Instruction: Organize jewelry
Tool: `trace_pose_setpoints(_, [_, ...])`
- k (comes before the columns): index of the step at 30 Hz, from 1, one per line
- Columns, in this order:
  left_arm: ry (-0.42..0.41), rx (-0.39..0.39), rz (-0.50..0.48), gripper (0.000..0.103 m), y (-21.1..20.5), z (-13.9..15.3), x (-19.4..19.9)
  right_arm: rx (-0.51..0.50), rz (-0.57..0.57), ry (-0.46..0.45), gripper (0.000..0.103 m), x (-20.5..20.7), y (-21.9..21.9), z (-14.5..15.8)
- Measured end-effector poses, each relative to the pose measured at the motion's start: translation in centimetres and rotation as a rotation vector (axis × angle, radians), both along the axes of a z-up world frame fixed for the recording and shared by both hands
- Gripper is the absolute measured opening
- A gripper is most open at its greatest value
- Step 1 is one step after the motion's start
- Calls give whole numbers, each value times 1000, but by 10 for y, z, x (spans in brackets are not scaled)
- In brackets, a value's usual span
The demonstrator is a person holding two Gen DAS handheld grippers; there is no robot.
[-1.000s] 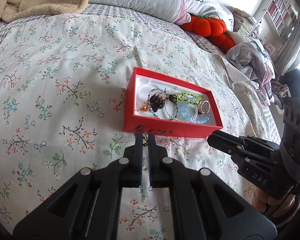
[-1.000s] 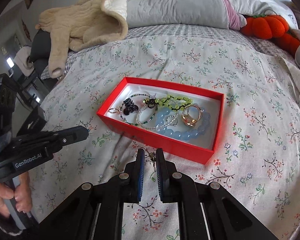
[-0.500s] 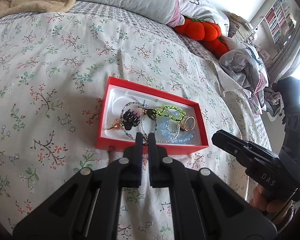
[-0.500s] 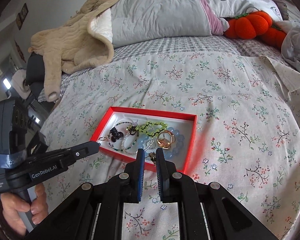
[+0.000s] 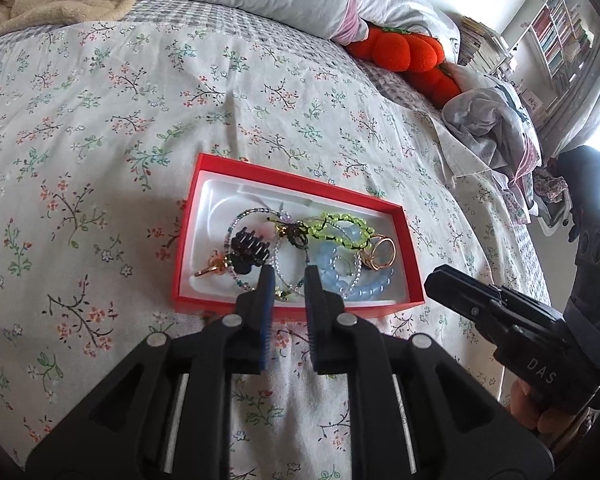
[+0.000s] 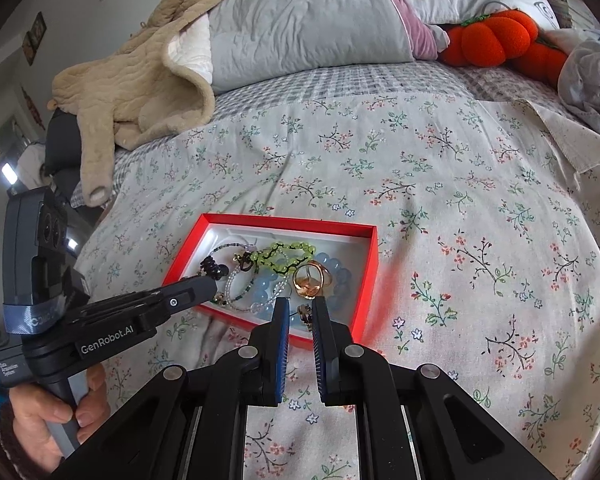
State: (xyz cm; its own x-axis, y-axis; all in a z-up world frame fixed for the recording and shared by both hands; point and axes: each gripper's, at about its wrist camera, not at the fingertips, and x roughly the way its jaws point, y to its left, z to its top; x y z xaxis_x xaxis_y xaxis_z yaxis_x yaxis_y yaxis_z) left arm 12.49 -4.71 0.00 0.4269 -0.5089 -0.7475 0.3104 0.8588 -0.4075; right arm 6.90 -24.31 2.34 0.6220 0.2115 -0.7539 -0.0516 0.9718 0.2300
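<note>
A red box [image 5: 300,311] [image 6: 374,256] with a white lining lies on the floral bedspread. It holds a black hair claw [image 5: 249,249], a green bead bracelet [image 5: 342,226] [image 6: 288,254], a pale blue bead bracelet [image 5: 364,286], a gold ring [image 5: 382,254] [image 6: 310,280] and thin beaded strands. My left gripper [image 5: 289,280] is open over the box's near edge; a small gold piece lies in the box between its tips. My right gripper [image 6: 300,310] is slightly open over the near edge, with a small earring [image 6: 305,314] between its fingers, not clearly clamped.
A grey pillow [image 6: 308,20] and a beige blanket [image 6: 140,88] lie at the head of the bed. An orange plush pumpkin [image 5: 404,52] and crumpled clothes [image 5: 496,128] are at the right. Bookshelves [image 5: 560,36] stand beyond the bed.
Both grippers moved forward over the box's near edge and their jaws opened. The small piece the left gripper carried now lies in the box.
</note>
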Motion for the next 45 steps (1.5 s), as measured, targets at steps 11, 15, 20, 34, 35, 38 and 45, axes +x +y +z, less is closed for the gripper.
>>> trace_pose_setpoints(11, [27, 121, 57, 44, 23, 4, -13, 15, 11, 46, 11, 20, 8, -9])
trace_pose_setpoints(15, [45, 150, 75, 47, 31, -2, -13, 17, -3, 75, 11, 28, 13, -13])
trace_pose_setpoints(20, [42, 176, 92, 57, 36, -4, -14, 0, 1, 94, 12, 33, 20, -15])
trace_pose_setpoints(34, [2, 343, 139, 86, 26, -6, -33, 21, -36, 105, 25, 18, 9, -4])
trace_pose_setpoints(35, [1, 354, 141, 91, 25, -6, -35, 21, -30, 103, 26, 14, 9, -2])
trace_pose_setpoints(38, [-12, 366, 141, 101, 22, -3, -46, 14, -24, 71, 59, -2, 10, 7])
trace_pose_setpoints(45, [-41, 397, 149, 102, 20, 3, -71, -59, -73, 84, 75, -36, 3, 6])
